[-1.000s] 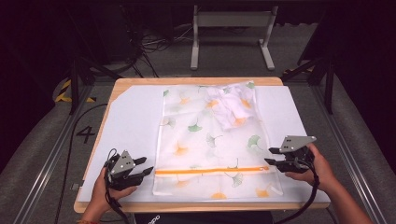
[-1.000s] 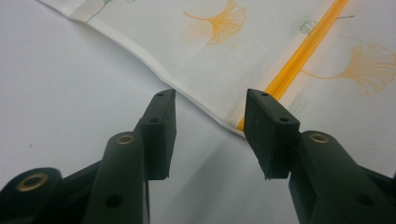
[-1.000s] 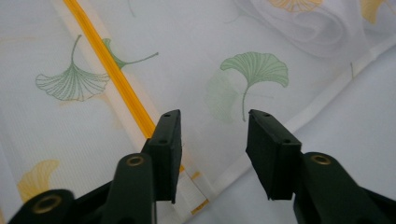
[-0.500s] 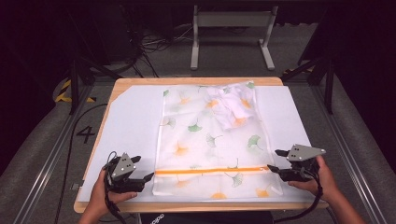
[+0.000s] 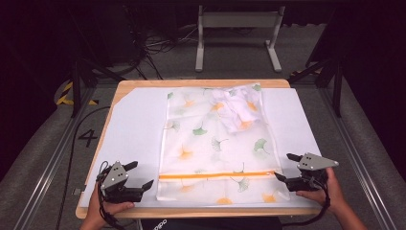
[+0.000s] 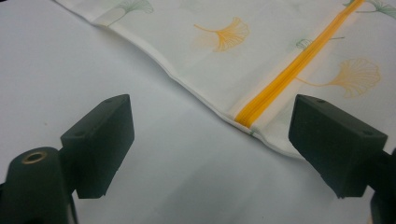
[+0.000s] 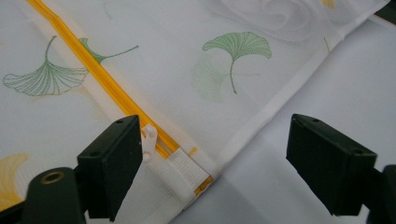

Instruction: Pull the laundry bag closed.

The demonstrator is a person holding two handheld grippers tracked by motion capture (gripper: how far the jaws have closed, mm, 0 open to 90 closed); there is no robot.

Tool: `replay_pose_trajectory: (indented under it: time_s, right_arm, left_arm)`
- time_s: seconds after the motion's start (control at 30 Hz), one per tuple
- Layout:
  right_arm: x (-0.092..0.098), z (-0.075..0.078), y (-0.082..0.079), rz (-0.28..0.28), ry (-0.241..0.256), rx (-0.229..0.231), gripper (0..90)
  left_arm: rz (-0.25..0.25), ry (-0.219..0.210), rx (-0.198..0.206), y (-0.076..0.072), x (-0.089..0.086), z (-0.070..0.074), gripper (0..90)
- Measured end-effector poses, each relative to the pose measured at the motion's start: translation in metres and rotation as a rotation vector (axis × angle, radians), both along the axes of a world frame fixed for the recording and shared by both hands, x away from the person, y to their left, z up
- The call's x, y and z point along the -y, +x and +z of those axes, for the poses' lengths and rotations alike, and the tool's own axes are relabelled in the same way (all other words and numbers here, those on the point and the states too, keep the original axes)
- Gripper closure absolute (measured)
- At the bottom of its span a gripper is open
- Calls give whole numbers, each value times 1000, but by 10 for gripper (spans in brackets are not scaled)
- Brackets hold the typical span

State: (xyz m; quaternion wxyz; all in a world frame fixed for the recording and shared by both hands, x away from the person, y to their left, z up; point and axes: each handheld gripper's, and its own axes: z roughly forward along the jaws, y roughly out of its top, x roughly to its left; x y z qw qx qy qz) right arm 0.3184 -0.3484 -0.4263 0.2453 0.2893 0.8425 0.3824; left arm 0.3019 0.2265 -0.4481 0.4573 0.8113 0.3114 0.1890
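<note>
At about 7 o'clock on the surface (image 5: 136, 124), the left gripper (image 5: 142, 178) is held with its jaws wide and empty, just beside the near left corner of the mesh laundry bag (image 5: 215, 143). From the left gripper view, the end of the orange zipper (image 6: 289, 74) is seen between the jaws but nearer the right one. If they were closed from here, the white sheet under the bag could be pinched along with the hem, or the thin mesh could slip free.

The bag lies flat from the middle of the surface toward 6 o'clock. Crumpled white cloth (image 5: 237, 108) is held inside it, bunched at about 1 o'clock.

At about 5 o'clock, the right gripper (image 5: 287, 167) is also held wide and empty. In its own view the white zipper pull (image 7: 149, 140) is seen right against its left jaw. The small pull could be missed or knocked aside, and the zipper could jam if the bag is not held taut from the far end.
</note>
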Motion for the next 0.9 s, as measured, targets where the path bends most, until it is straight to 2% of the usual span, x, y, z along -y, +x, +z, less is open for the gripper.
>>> replay_pose_trajectory:
  time_s: [0.3, 0.7, 0.9]
  right_arm:
    - [-4, 0, -3, -14, -4, 27, 153]
    - [-8, -4, -2, -10, -29, 31, 154]
    - [-7, -4, -2, -20, -30, 37, 171]
  left_arm:
    - [21, -34, -15, -1, -6, -4, 122]
    - [34, -28, -4, 0, -9, -1, 121]
    - [37, -4, -11, 2, -7, -2, 124]
